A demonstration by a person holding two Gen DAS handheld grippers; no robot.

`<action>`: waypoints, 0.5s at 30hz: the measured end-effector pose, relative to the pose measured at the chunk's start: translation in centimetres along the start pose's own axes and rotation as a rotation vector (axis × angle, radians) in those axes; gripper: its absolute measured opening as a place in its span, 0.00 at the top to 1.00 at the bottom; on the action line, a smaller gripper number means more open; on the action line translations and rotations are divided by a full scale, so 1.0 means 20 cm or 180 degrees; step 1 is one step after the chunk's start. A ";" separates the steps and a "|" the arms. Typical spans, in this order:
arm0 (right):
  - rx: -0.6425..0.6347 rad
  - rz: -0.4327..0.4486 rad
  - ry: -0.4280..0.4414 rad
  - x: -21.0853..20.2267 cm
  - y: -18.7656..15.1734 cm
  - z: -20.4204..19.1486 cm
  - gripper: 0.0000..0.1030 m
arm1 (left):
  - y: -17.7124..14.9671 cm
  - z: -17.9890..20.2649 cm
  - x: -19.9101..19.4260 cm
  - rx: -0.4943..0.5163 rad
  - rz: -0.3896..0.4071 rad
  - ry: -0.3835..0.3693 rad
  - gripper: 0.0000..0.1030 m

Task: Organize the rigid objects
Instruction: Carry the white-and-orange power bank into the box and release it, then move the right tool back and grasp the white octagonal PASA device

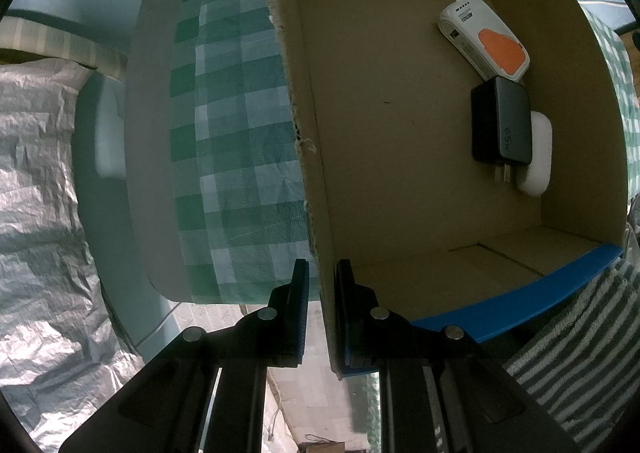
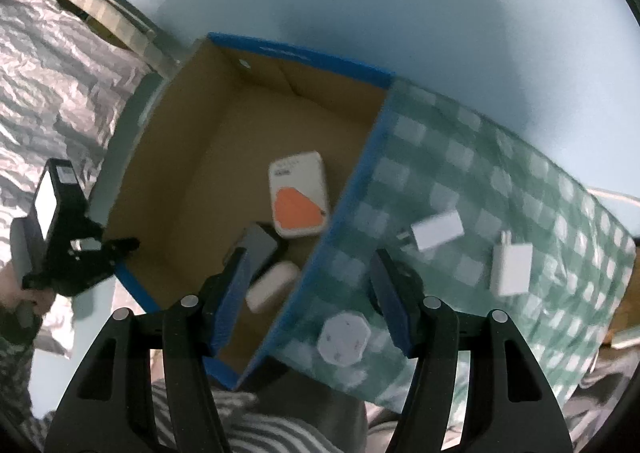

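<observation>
Chargers (image 2: 437,233) lie on the checked cloth beside the cardboard box (image 1: 400,173); left gripper (image 1: 322,317) pinches its wall to steady it, while right gripper (image 2: 308,305) hovers half-open, empty.

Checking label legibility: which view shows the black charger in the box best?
The left wrist view: the black charger lies sharp and unobstructed, its printed marking and prongs visible. In the right wrist view it is motion-blurred and partly hidden behind a finger of the right hand-held gripper.

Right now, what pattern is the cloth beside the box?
Green-and-white check cloth, clearest in the left wrist view.
</observation>
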State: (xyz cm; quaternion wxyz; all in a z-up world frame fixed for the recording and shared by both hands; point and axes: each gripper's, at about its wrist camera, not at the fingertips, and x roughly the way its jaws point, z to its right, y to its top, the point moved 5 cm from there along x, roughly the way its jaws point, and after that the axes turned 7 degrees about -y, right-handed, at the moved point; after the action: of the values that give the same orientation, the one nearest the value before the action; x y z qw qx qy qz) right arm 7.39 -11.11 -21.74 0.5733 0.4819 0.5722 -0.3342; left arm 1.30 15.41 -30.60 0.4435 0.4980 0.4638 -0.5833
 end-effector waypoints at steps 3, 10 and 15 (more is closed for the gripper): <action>0.0077 -0.0059 -0.0024 0.02 -0.06 0.06 0.39 | 0.00 0.00 0.00 -0.0001 0.0000 0.0000 0.86; 0.0286 -0.0332 -0.0012 0.16 -0.24 0.19 0.39 | 0.00 0.00 0.00 0.0015 -0.0008 0.0011 0.86; 0.0385 -0.0543 0.0043 0.32 -0.35 0.21 0.39 | 0.00 0.00 0.00 0.0024 -0.0010 0.0013 0.86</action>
State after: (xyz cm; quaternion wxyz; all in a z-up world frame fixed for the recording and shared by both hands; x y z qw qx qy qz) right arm 2.97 -16.17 -29.73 0.5088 0.4674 0.5937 -0.4125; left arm 1.26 15.38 -30.59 0.4398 0.5001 0.4632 -0.5848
